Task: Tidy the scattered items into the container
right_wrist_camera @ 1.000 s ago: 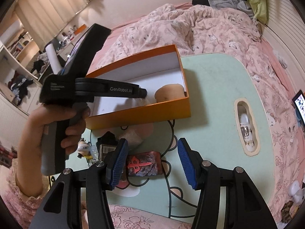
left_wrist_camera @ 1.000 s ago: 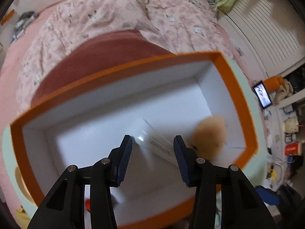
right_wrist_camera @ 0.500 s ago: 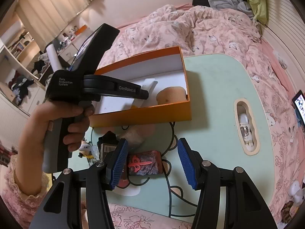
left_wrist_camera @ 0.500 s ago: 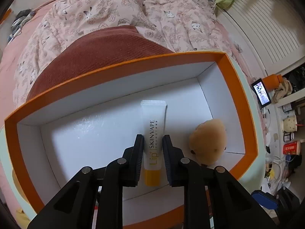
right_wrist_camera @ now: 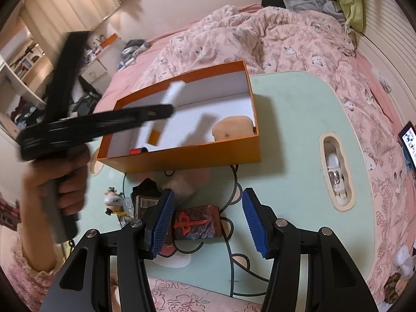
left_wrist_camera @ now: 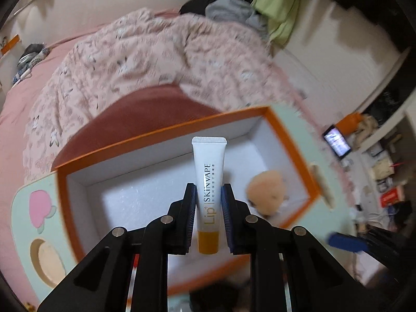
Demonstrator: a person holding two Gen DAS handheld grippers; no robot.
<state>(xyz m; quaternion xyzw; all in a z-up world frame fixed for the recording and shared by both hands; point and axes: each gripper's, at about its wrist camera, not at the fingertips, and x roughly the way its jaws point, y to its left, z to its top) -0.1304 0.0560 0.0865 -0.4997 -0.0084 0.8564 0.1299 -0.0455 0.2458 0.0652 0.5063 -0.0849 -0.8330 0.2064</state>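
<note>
Right hand-held gripper point(right_wrist_camera: 205, 222) hovers low over the counter point(right_wrist_camera: 299, 176), jaws spread wide, nothing between them; a red-and-dark packet point(right_wrist_camera: 195, 222) lies just beyond the pads, with a small figurine point(right_wrist_camera: 113, 199) and a dark box point(right_wrist_camera: 145, 200) to its left, all not yet packed. Left hand-held gripper point(left_wrist_camera: 208, 218) is pinching the lip balm tube point(left_wrist_camera: 208, 189); a second ago those jaws were open over the tube lying in the box, and now it is raised over the orange box point(right_wrist_camera: 182, 156), so this looks like a re-grab or reposition, not a finished drop. Tube: white body, yellow-orange cap end toward the gripper, crimped end pointing away, "Lip SKINVAPE" print, held at the middle, straight. Inside the box: a tan puff point(right_wrist_camera: 231, 128) at the right end, a small red item point(right_wrist_camera: 137, 151) near the front wall. Bed with pink quilt point(right_wrist_camera: 260, 36) behind.
</note>
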